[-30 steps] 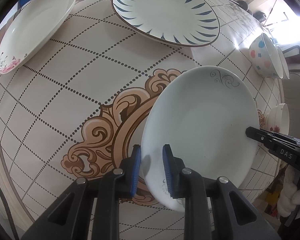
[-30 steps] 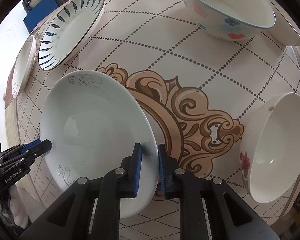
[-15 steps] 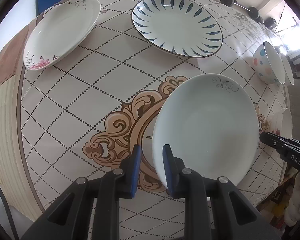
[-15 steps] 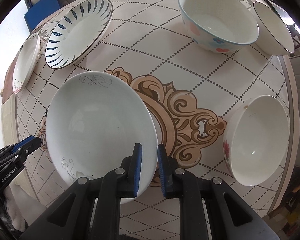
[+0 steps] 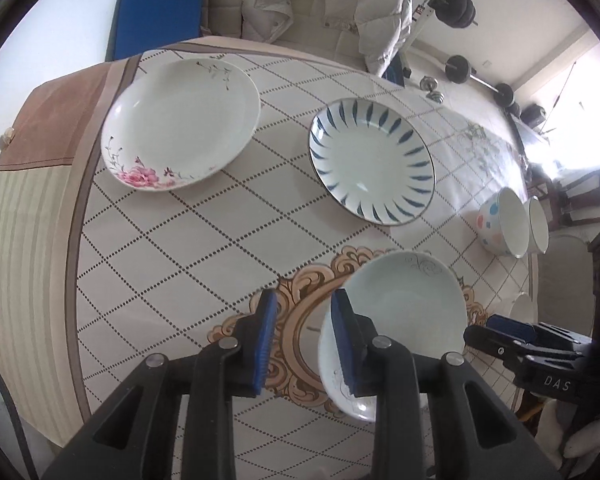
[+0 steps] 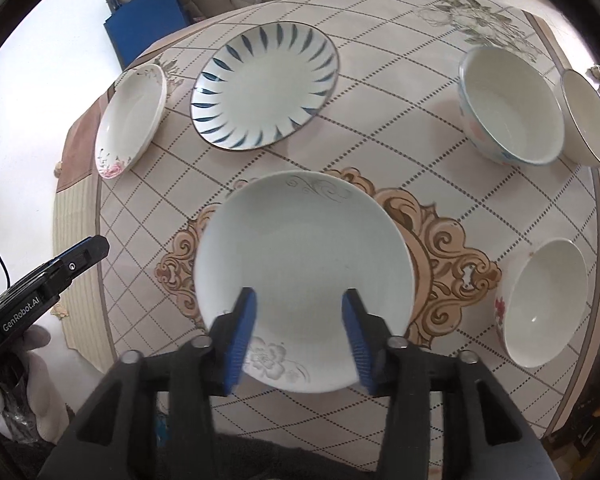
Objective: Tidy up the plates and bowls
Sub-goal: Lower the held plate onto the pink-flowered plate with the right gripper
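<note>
A plain white plate (image 6: 304,256) lies flat on the ornate medallion at the middle of the table (image 6: 380,128). Both grippers are above it, holding nothing: the right gripper (image 6: 298,332) has just sprung wide, the left gripper (image 5: 302,340) has just parted narrowly.

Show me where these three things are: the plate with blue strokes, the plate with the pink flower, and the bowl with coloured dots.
Blue-stroke plate (image 5: 371,162), left wrist view, plain centre.
Pink-flower plate (image 5: 180,124), left wrist view, white middle.
Dotted bowl (image 5: 490,222), left wrist view, outer wall.
</note>
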A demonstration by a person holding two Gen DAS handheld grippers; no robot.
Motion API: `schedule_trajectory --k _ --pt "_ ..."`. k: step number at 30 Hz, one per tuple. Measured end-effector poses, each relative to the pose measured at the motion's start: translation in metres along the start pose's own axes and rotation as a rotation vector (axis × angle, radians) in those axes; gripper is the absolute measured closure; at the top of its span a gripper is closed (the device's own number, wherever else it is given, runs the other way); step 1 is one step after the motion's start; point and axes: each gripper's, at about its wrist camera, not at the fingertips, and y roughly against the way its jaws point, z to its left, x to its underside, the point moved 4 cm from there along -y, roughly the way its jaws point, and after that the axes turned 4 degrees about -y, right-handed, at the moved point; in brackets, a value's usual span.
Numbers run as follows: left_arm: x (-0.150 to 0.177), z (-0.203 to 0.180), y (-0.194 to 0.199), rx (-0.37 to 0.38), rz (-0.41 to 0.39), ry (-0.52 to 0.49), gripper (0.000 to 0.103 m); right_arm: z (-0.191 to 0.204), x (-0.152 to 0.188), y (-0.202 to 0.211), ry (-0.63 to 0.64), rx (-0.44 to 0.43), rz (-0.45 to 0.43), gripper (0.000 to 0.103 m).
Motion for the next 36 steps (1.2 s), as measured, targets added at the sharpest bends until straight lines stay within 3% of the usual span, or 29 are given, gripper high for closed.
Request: schedule_trajectory --k 5,9,10,13,20,24,32,35,36 --pt "-0.038 0.047 0.002 -0.082 -0.036 0.023 0.066 0.055 -0.045 -0.002 0.063 -0.071 -0.017 0.029" --pt "-0.063 0.099 -0.001 -0.111 -0.042 0.095 0.025 0.103 -0.092 -0.014 0.119 -0.078 -0.023 0.029" --pt "-0.070 0.112 -0.003 -0.117 -0.046 0.114 0.021 0.115 -0.105 -0.019 0.130 -0.085 -0.022 0.029" --pt "-0.087 0.150 -0.009 -0.139 -0.052 0.169 0.020 0.150 -0.143 -0.036 0.163 -0.087 -0.006 0.029" --pt "-0.119 0.217 -0.037 -0.101 -0.012 0.249 0.020 0.211 -0.215 -0.095 0.228 -0.067 0.058 0.029" --pt "-0.131 0.236 -0.059 -0.092 0.017 0.250 0.020 0.223 -0.244 -0.132 0.211 -0.065 0.117 0.029" --pt "-0.144 0.251 -0.101 -0.024 0.099 0.258 0.020 0.233 -0.272 -0.175 0.167 -0.128 0.197 0.030" --pt "-0.146 0.251 -0.112 -0.012 0.131 0.262 0.031 0.233 -0.274 -0.186 0.160 -0.127 0.218 0.031" --pt "-0.147 0.251 -0.115 -0.006 0.142 0.258 0.043 0.233 -0.275 -0.188 0.156 -0.127 0.222 0.034"
